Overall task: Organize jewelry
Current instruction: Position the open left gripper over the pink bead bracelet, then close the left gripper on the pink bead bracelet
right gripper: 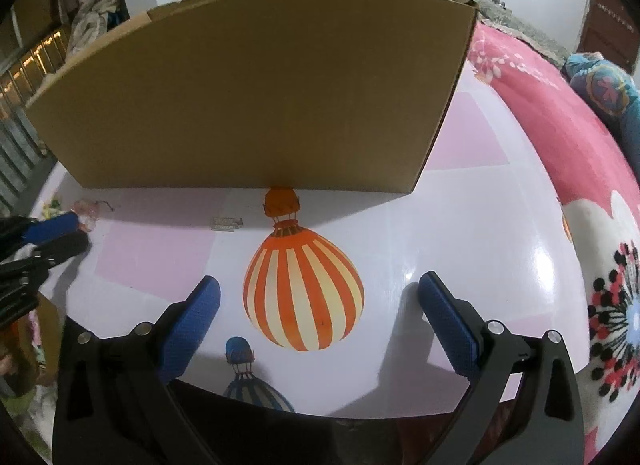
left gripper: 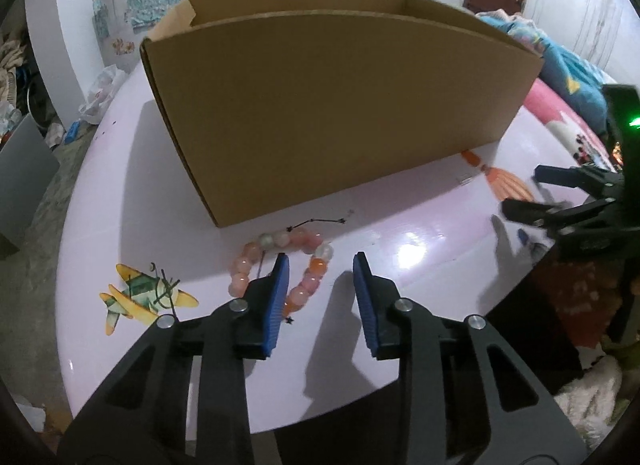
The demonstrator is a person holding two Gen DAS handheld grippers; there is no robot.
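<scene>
- The left claw stands part open, pads not pressing; one strand of the bead bracelet runs between its fingers, the left finger planted inside the loop
- The right claw gapes wide and empty over the desk, near its front edge
- The bracelet lies just before the cardboard box, toward the desk's left side
- It looks light, limp and slick: I'd pinch across one strand, squarely, lest the beads roll out

Overhead light glares off the glossy tabletop and throws soft shadows beneath the cardboard box; fisheye bending curves and darkens both views' edges
</scene>
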